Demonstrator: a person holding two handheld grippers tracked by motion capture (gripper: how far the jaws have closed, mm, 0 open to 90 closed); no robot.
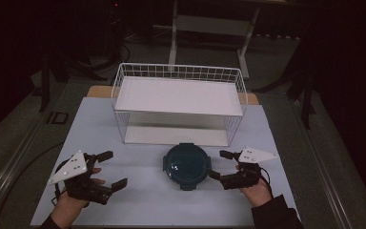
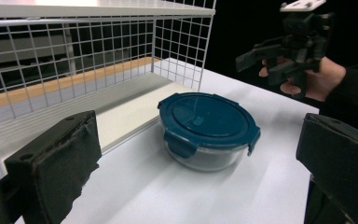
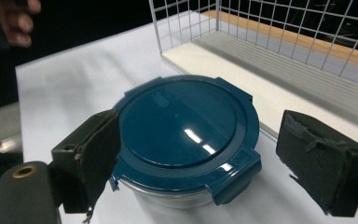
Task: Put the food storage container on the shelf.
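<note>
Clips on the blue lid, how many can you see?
4. In the high view the lid has one clip toward the wire rack, one toward the person, one on its left, one by the right gripper.

Count at the table: one white table surface. One round container, clear body, one dark teal lid with four clip tabs. One white wire rack with two flat shelves, upper and lower. Two handheld grippers: left gripper and right gripper, two black jaws each, one grey three-cornered plate each.
</note>
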